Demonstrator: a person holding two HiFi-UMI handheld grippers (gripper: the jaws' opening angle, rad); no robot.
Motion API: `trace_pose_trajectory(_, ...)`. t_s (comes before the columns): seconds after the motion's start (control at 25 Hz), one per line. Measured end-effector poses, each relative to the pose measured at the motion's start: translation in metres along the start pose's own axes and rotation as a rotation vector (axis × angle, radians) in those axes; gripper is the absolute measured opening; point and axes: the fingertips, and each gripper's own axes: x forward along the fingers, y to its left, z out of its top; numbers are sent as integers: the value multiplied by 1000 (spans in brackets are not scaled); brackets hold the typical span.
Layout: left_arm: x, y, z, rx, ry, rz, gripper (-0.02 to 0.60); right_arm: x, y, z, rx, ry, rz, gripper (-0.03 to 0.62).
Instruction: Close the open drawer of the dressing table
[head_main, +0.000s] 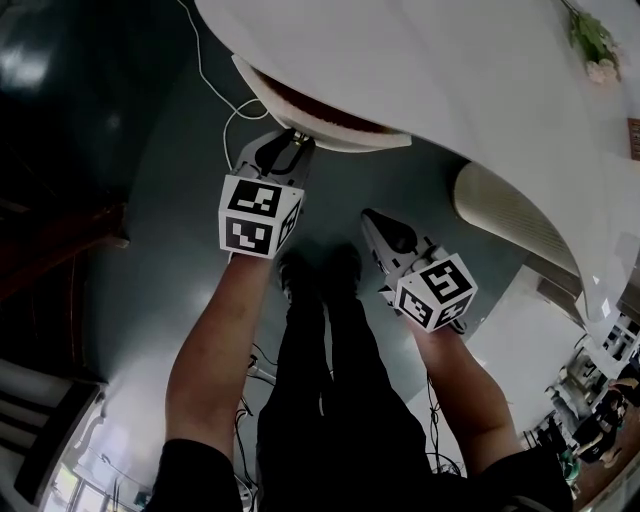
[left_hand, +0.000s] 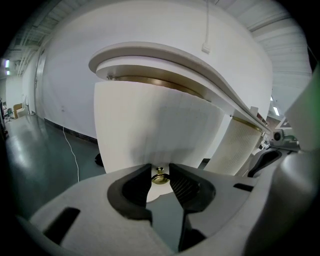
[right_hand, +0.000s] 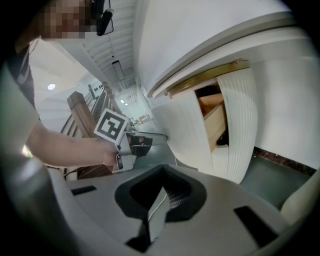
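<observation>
The white dressing table (head_main: 450, 70) fills the top of the head view, and its curved drawer (head_main: 330, 125) stands pulled out beneath the top. My left gripper (head_main: 293, 140) is at the drawer front. In the left gripper view the small brass knob (left_hand: 160, 176) sits between the tips of my left gripper (left_hand: 160, 181), whose jaws stand slightly apart around it. The right gripper view shows the drawer front (right_hand: 192, 130) with its wooden inside (right_hand: 215, 120) exposed. My right gripper (head_main: 372, 218) hangs lower right, away from the drawer; its fingers (right_hand: 162, 192) are shut on nothing.
A ribbed white side panel (head_main: 510, 215) of the table curves to the right of the drawer. A white cable (head_main: 215, 90) trails over the dark floor at the left. The person's legs (head_main: 320, 380) stand below the grippers. Dark wooden furniture (head_main: 50, 250) lies at far left.
</observation>
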Motion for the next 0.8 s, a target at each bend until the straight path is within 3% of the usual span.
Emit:
trace_pose_trajectory(0.24,20,0,15,119,9,-35,129,-7,-10,0,13,-13,-14,6)
trace_pose_trajectory(0.8,59,6,44,154,15,-31,130,-30,-30,-7,43,-17,-67,6)
